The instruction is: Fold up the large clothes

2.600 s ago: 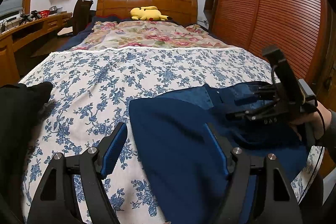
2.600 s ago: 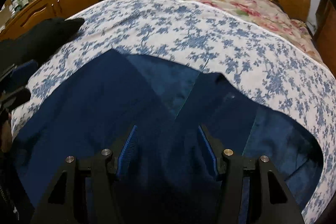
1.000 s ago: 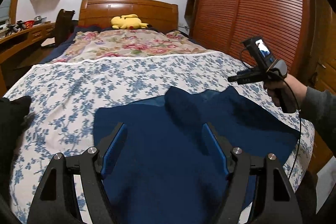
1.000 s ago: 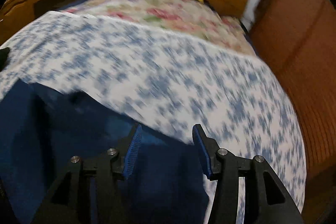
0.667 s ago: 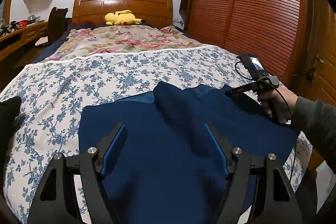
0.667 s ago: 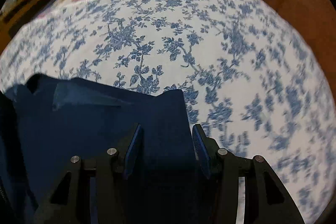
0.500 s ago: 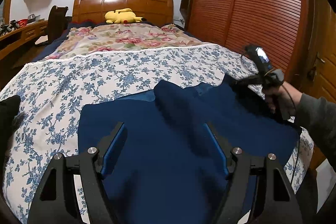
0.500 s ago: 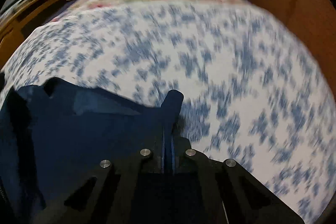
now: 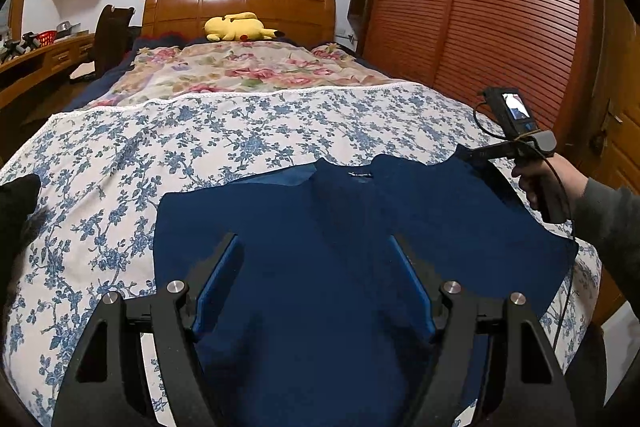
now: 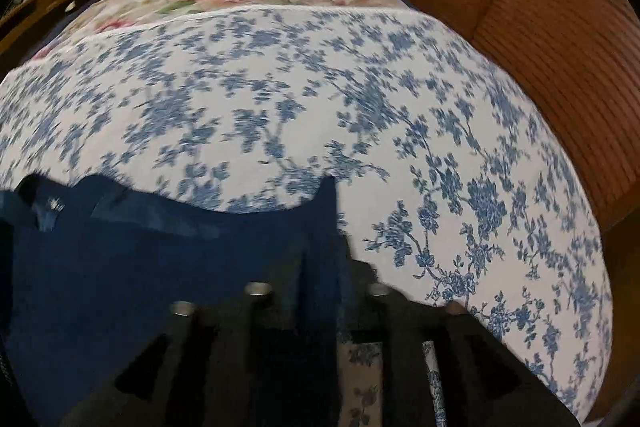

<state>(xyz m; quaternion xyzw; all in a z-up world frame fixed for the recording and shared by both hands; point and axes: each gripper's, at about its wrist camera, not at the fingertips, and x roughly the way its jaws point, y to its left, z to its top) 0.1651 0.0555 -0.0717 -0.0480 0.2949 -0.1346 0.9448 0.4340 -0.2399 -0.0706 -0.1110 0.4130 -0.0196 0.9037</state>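
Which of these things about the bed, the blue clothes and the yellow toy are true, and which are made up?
1. The dark blue garment lies on the blue-flowered sheet. True.
2. The yellow plush toy sits on the garment. False: it lies far off by the wooden headboard.
3. The left hand-held gripper is clamped shut. False: its jaws stand wide open over the garment.
4. The right hand-held gripper is at the garment's far right corner. True.
5. The wardrobe doors are white. False: they are reddish-brown slatted wood.
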